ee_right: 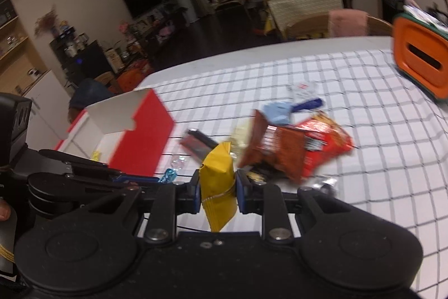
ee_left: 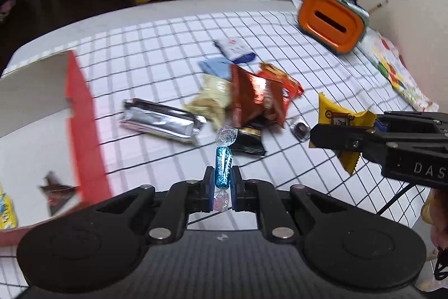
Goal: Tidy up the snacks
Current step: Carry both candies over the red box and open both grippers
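A table [ee_left: 156, 46] under a white cloth with a black grid fills the left wrist view, with a dim room and a chair behind. The left gripper [ee_left: 223, 181] has its jaws closed on a blue candy [ee_left: 223, 168], lifted above the cloth. To its left stands an open red box [ee_left: 81, 114] with a couple of snacks already inside. Loose on the cloth lie a silver bar [ee_left: 161, 121], a brown bag [ee_left: 252, 94] and other wrappers. An orange holder [ee_left: 331, 20] stands far back.

In the right wrist view, a living room shows beyond the table. The right gripper [ee_right: 218, 188] clamps a yellow packet [ee_right: 217, 178], off the cloth. The red box sits ahead on the left.

The sorting looks partly done: most snacks still need boxing.
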The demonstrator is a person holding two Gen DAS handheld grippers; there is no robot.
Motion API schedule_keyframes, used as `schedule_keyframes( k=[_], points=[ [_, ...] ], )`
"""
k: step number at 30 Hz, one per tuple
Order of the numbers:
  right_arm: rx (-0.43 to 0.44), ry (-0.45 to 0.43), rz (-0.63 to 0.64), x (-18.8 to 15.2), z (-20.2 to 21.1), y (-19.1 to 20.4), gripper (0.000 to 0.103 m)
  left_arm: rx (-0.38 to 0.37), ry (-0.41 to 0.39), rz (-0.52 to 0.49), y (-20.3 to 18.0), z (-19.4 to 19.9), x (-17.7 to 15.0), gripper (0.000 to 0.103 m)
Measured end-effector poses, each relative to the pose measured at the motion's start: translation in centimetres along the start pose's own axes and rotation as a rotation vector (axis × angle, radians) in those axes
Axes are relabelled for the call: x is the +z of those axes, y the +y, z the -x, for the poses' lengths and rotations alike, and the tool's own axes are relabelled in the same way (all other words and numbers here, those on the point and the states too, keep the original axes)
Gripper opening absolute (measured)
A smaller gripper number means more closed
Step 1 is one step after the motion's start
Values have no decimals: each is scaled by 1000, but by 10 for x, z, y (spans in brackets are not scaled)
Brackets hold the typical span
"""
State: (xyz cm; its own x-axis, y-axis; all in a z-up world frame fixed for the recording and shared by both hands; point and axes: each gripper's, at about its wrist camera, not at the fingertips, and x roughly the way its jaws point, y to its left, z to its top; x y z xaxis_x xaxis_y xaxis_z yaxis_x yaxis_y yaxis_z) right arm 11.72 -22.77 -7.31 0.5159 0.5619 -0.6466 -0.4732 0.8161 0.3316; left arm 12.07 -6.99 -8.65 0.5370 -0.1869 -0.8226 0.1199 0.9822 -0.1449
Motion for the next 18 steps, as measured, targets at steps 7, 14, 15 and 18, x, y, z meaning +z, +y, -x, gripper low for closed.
schedule_keyframes(
  k=[7, 14, 15, 18],
  points=[
    [33, 0, 82, 17, -21, 62, 21, 46, -56, 50, 48, 38, -8, 11],
    [69, -4, 154, 32, -46, 115, 21, 91, -97, 102, 96, 68, -14, 11],
    [72, -4, 162, 34, -50, 122, 21, 97, -101, 108, 102, 71, -15, 11],
    [81, 1, 183, 37, -62, 140, 21, 115, -109, 124, 121, 78, -17, 11]
  ],
)
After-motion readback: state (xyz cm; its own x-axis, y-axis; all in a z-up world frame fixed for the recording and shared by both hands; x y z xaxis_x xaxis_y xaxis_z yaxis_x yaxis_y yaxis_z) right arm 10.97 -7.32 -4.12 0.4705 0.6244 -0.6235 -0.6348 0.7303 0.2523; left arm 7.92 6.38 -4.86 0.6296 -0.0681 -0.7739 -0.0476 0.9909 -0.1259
